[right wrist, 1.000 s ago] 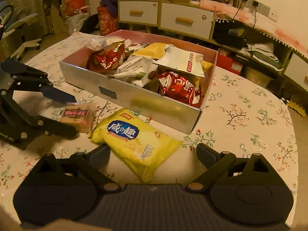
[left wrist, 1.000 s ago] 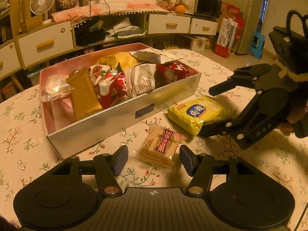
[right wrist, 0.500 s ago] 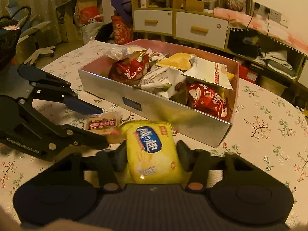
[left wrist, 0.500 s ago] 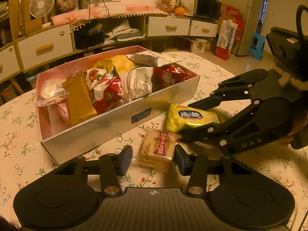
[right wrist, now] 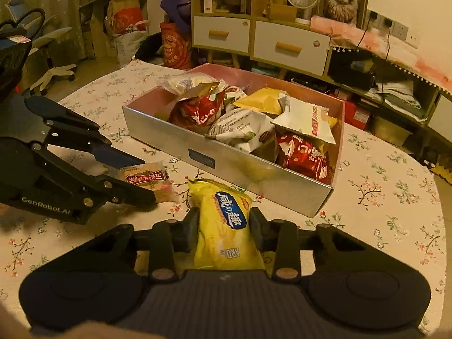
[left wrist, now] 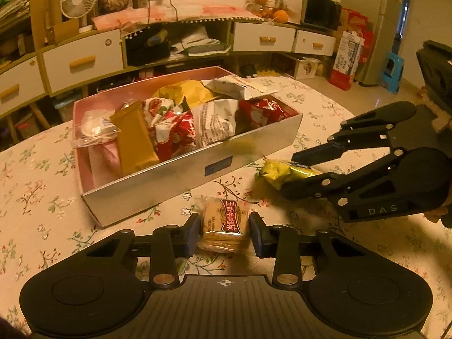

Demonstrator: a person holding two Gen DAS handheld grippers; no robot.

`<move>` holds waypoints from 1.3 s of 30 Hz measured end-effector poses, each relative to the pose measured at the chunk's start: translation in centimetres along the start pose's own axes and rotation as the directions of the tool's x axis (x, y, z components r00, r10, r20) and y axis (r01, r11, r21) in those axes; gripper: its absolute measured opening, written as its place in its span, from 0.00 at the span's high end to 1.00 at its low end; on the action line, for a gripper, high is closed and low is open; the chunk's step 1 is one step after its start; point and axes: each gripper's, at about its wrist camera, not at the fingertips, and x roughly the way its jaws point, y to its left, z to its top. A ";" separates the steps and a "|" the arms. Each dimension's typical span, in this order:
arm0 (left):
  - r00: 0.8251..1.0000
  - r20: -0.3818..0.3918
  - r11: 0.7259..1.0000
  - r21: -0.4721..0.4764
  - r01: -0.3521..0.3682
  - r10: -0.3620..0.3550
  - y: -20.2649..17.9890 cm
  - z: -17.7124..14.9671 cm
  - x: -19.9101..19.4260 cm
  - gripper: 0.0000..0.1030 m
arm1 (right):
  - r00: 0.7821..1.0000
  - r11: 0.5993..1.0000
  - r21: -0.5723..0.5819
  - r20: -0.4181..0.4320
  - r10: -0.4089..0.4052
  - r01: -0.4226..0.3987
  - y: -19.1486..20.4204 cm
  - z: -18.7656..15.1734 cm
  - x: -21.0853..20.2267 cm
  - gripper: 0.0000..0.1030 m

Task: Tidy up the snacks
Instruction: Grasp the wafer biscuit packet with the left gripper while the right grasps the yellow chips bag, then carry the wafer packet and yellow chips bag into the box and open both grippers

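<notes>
Left gripper [left wrist: 222,233] had its fingers pinched on the sides of the cracker pack [left wrist: 223,227]. The pack looked like it sat on the floral tablecloth [left wrist: 42,206], just in front of the silver box [left wrist: 169,180], though I couldn't tell from either view whether it was lifted clear. From the right wrist camera the same pack [right wrist: 148,179] showed between the left gripper's fingers [right wrist: 124,156], red label facing up.

Right gripper [right wrist: 222,227] was clamped on the yellow snack bag [right wrist: 226,226], fingers pressed into both sides, bag running lengthwise back toward the camera. In the left view the bag [left wrist: 285,171] was blurred, caught between the right gripper's fingers [left wrist: 319,152], just off the right end of the box's front wall. I couldn't tell whether it touched the cloth.

The box held the rest of the snacks: red packets [left wrist: 175,138], a white packet [left wrist: 214,124], a brown bar [left wrist: 135,138] leaning at the left end and a clear-wrapped item [left wrist: 93,125] beside it. The box's inside walls were pink.

The two grippers were near each other, apart, both in front of the box.
</notes>
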 end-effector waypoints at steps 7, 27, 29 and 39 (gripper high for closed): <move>1.000 -0.002 1.000 -0.002 -0.012 0.012 -0.3 0.0 -1.3 0.67 | 1.000 1.000 0.018 -0.022 -0.009 0.009 0.3 0.1 0.1 0.62; 0.997 -0.050 0.998 0.016 -0.061 0.062 -0.7 -1.1 -0.1 0.66 | 0.998 0.999 0.028 -0.062 -0.020 0.021 1.1 -0.6 1.0 0.58; 0.997 -0.045 0.998 0.012 -0.068 0.069 -0.8 -1.1 -0.3 0.67 | 0.998 0.999 0.026 -0.057 -0.024 0.025 1.2 -0.5 0.7 0.60; 0.996 -0.022 0.996 -0.038 -0.083 0.082 0.4 -0.5 -1.7 0.68 | 1.000 0.995 0.092 -0.020 -0.025 0.026 0.3 0.7 -0.5 0.77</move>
